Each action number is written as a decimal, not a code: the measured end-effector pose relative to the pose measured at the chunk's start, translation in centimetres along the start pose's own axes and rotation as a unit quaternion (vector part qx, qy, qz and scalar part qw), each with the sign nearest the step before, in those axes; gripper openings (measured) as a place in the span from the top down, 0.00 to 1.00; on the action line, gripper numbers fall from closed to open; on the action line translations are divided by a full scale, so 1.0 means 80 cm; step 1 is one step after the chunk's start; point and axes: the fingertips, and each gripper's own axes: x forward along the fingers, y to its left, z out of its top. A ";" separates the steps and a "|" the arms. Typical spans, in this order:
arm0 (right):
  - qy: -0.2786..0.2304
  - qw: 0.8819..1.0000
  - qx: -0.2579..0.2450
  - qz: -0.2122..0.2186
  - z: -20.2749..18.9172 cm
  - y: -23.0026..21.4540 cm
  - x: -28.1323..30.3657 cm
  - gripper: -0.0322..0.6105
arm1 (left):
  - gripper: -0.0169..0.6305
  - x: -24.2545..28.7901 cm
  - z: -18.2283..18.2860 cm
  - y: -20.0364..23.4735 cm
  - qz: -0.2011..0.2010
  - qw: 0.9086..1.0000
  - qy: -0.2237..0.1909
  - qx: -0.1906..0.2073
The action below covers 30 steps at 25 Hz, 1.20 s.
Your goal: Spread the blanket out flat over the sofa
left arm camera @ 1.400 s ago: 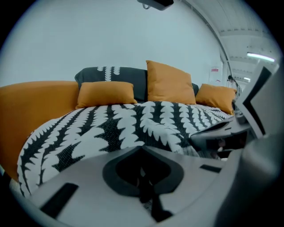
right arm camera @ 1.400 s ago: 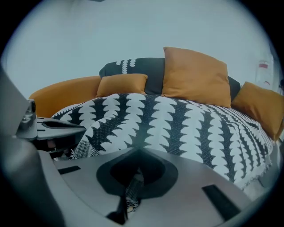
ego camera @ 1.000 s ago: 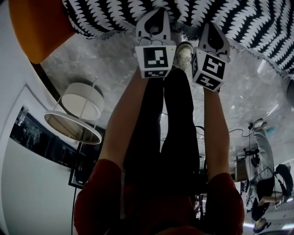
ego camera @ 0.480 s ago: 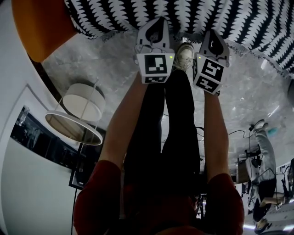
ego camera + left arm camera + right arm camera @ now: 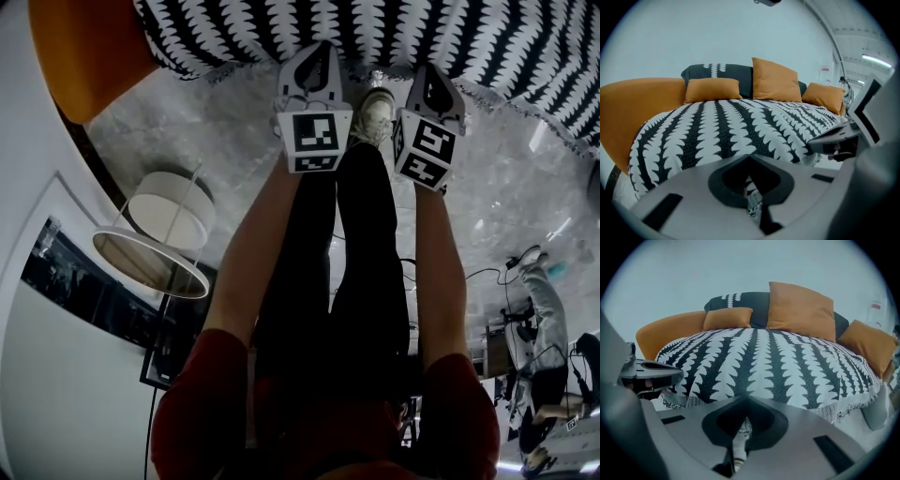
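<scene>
1. At the front edge of the sofa [image 5: 80,52], the blanket [image 5: 422,28] lay draped over the seat. Its black-and-white pattern reached back to the cushions [image 5: 799,310].
2. The left claw [image 5: 317,58] was clamped on the blanket's fringed hem. Patterned cloth showed between its jaws in the left gripper view.
3. The right claw [image 5: 429,80], near the left one, was likewise clamped on the hem.
4. Over the last second, both claws had shifted slightly toward the person. The hem barely moved above the floor [image 5: 187,122].
5. Judgement: this small pull took up the remaining slack. The blanket looked almost flat, so the spreading step appeared nearly complete.
</scene>
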 end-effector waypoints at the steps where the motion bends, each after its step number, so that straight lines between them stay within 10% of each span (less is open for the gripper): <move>1: 0.001 1.000 0.004 0.001 -0.001 0.000 -0.002 0.93 | 0.95 -0.001 -0.001 0.000 0.002 1.000 0.003 -0.005; 15: -0.055 0.997 0.028 0.051 0.036 -0.002 -0.054 0.93 | 0.95 -0.054 0.052 -0.024 0.041 0.999 -0.026 -0.001; 30: -0.220 0.974 0.031 0.036 0.275 -0.031 -0.196 0.93 | 0.95 -0.161 0.320 -0.024 0.047 0.979 -0.195 0.032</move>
